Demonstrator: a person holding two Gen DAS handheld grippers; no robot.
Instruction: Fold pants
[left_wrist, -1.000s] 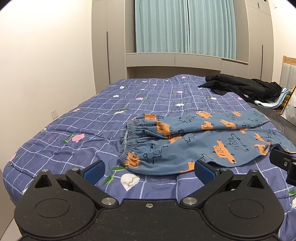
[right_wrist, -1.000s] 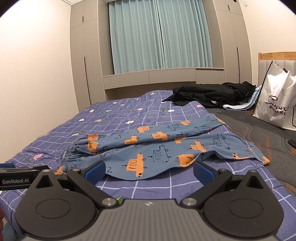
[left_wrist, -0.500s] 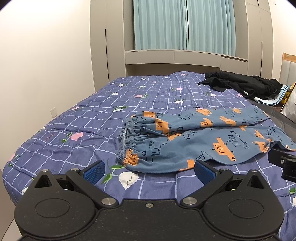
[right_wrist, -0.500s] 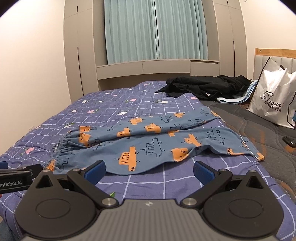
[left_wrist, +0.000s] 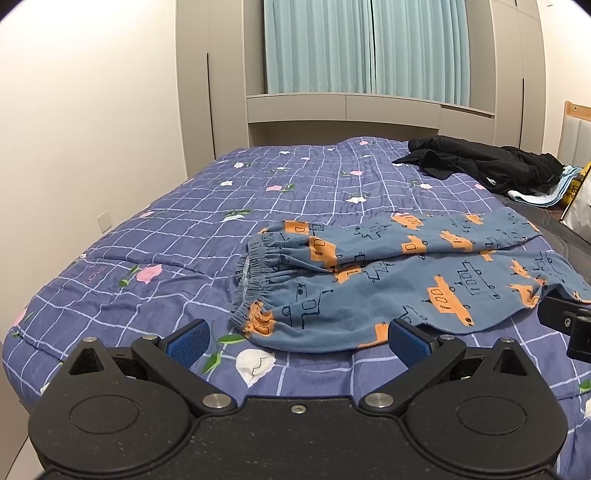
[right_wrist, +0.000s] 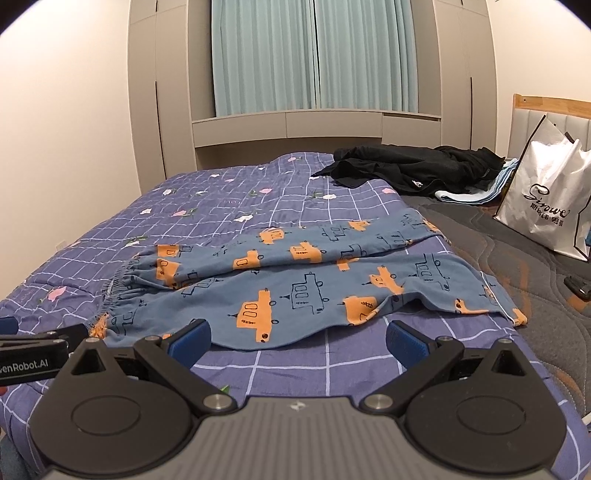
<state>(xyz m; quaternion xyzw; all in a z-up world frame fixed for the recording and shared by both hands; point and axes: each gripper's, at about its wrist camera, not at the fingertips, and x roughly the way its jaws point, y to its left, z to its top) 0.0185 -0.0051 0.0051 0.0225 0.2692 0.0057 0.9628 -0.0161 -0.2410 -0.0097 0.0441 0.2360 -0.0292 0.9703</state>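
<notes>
Pants: blue cotton pants printed with orange vehicles (left_wrist: 388, 280), lying flat on the purple checked floral quilt (left_wrist: 207, 206), unfolded, legs slightly apart.
Long axis: runs left to right across my view; elastic waistband (left_wrist: 255, 280) to my left, leg cuffs (right_wrist: 495, 295) to my right.
Direction from tongs: just ahead of both, near edge close beneath the fingertips, no contact visible.
Left gripper (left_wrist: 295, 338): released, jaws spread wide, nothing held; faces the waistband end, so I judge it the nearer one there.
Right gripper (right_wrist: 297, 338): released, wide apart, nothing held; nearer the cuffs.
Beyond: black garment heap (right_wrist: 413, 168) at the far right; white printed shopping bag (right_wrist: 550, 206) beside the wooden headboard.
</notes>
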